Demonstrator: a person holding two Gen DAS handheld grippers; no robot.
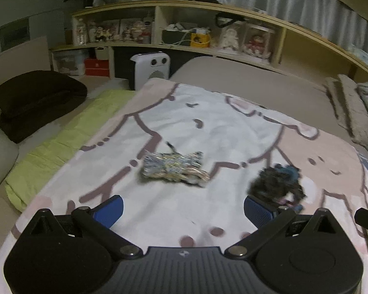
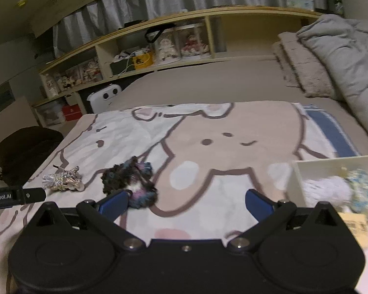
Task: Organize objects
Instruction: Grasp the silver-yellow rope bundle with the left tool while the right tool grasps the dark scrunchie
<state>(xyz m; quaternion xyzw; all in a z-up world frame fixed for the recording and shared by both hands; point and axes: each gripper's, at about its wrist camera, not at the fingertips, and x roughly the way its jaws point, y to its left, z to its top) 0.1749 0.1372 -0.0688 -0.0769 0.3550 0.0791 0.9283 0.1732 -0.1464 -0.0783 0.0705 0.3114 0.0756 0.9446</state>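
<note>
Both grippers, left (image 1: 183, 208) & right (image 2: 186, 202), jaws apart, empty; blurry dark fuzzy yarn clump (image 2: 130, 183) partly behind right's blue finger (image 2: 115, 203); white box (image 2: 331, 171) cut off at frame edge.

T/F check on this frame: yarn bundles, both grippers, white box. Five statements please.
1. Both grippers, left gripper and right gripper, are open. True.
2. The silvery metallic yarn bundle sits inside the white box. False: it lies on the cartoon-print blanket.
3. The dark fuzzy yarn bundle lies on the blanket. True.
4. The white box is empty. False: pale yarn bundles lie inside.
5. The right gripper holds the dark bundle. False: nothing is between its fingers.
</note>
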